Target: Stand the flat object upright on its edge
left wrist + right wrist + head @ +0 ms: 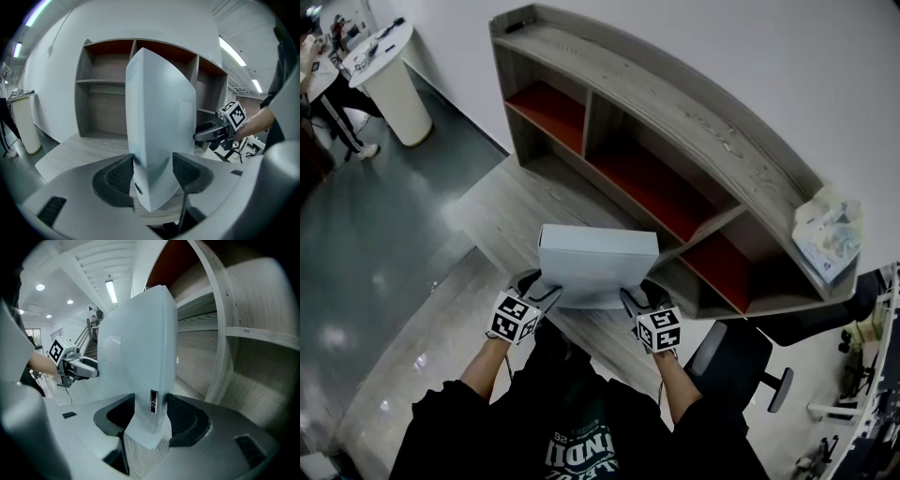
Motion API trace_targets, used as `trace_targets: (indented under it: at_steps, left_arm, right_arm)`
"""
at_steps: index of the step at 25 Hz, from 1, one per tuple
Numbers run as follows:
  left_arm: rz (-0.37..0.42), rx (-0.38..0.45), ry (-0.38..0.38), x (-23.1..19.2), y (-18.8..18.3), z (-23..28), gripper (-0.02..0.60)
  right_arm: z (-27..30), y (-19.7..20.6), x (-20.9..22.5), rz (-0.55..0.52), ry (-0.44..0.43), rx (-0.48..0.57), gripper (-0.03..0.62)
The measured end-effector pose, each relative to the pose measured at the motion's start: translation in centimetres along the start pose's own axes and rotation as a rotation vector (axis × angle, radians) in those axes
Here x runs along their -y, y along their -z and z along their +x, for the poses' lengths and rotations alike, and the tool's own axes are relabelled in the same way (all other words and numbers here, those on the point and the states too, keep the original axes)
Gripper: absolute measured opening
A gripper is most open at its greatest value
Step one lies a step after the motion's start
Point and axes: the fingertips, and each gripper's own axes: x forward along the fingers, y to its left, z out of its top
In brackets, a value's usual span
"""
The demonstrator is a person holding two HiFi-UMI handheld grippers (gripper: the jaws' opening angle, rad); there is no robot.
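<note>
The flat object is a white box (598,267), held off the wooden floor in front of the shelf, with a long narrow side facing up and a broad face toward me. My left gripper (546,298) grips its lower left end and my right gripper (635,302) its lower right end. In the left gripper view the box (161,117) rises as a thin slab between the dark pads (119,173), which press on both faces. In the right gripper view the box (140,348) likewise sits between the pads (185,418), with a small label on its narrow edge.
A curved grey wooden shelf unit (675,122) with red back panels stands just beyond the box. A printed package (830,234) lies on its top at the right. An office chair (741,361) is at the lower right, and a round white stand (394,80) and a person's legs (342,117) at the far left.
</note>
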Motion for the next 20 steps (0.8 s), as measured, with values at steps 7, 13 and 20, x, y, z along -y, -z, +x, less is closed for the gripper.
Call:
trace_targets:
  at_steps: [7,13,20]
  left_arm:
    - [0.037,-0.016,0.006,0.4,0.4,0.0,0.259]
    - [0.064,-0.041,0.032,1.2,1.4,0.1,0.259]
    - [0.086,-0.080,0.065,1.8,2.6,0.4,0.261]
  right_arm:
    - [-0.2,0.4,0.0,-0.063,0.038,-0.008,0.230]
    - [-0.4,1.4,0.3,-0.086,0.061,-0.029,0.227]
    - [-0.3,2.6,0.3,-0.074,0.063,-0.050,0.227]
